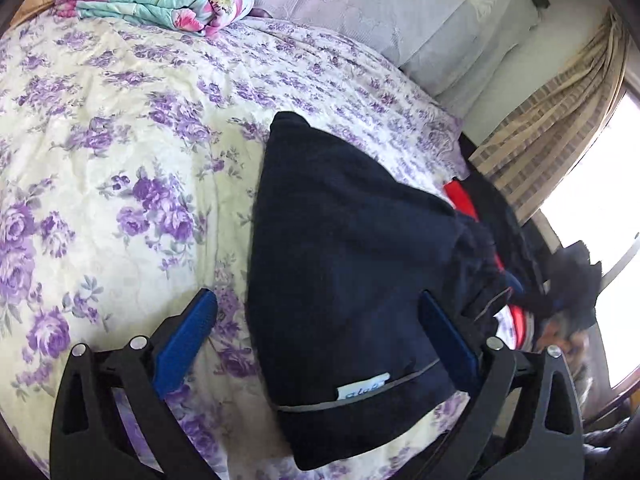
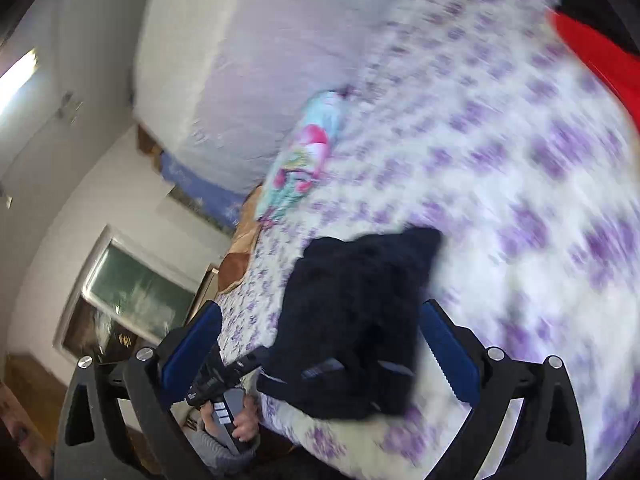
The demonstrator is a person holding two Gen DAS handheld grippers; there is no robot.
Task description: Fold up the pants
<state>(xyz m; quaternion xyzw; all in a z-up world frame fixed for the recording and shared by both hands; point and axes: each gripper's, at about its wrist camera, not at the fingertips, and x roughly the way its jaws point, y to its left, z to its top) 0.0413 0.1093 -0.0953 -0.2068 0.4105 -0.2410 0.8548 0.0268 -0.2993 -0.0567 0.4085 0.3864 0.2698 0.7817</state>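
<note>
Navy pants (image 1: 344, 264) folded compact | white label visible | on floral bedspread (image 1: 120, 140)

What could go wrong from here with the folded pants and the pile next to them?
1. The folded pants lie against a pile of red and dark clothes; a sweep of either gripper might snag that pile and drag it over the fold.
2. Both the left gripper and right gripper are open with nothing pinned, so the bundle could spring loose.
3. The right wrist view is motion-blurred, making any regrasp hard to aim.
</note>
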